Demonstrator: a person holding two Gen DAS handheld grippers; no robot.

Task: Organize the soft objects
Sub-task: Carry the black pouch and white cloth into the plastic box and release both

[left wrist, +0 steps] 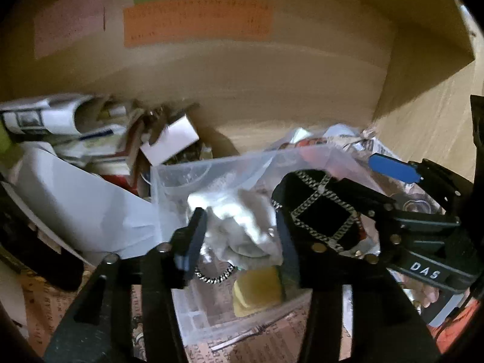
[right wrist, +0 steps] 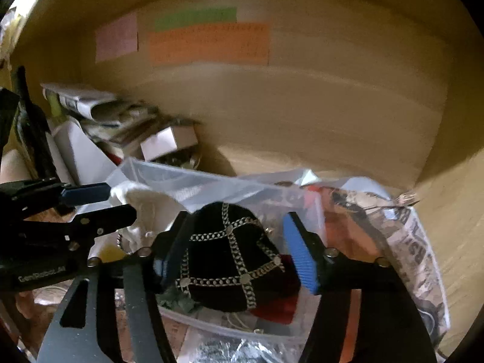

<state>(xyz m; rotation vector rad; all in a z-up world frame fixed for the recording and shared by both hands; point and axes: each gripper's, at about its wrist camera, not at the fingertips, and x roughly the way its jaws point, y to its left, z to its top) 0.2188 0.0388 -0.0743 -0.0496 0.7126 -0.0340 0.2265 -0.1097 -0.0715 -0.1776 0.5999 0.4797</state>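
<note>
A clear plastic bin (left wrist: pixel 211 166) sits on a newspaper-lined wooden shelf. My left gripper (left wrist: pixel 239 233) is shut on a crumpled white cloth (left wrist: pixel 242 224) and holds it over the bin; the cloth also shows in the right wrist view (right wrist: pixel 145 202). My right gripper (right wrist: pixel 239 257) is shut on a black cap with silver chain trim (right wrist: pixel 224 254), held over the bin's right part; the cap also shows in the left wrist view (left wrist: pixel 317 208). A yellow sponge (left wrist: pixel 257 290) and a chain bracelet (left wrist: pixel 214 275) lie in the bin. Something red (right wrist: pixel 278 302) lies under the cap.
Rolled newspapers, white papers and a small white box (left wrist: pixel 169 142) crowd the shelf's left back. The wooden back wall carries pink, green and orange paper labels (left wrist: pixel 196 21). A wooden side wall (left wrist: pixel 423 60) closes the right. Crumpled newspaper (right wrist: pixel 417 251) lies right of the bin.
</note>
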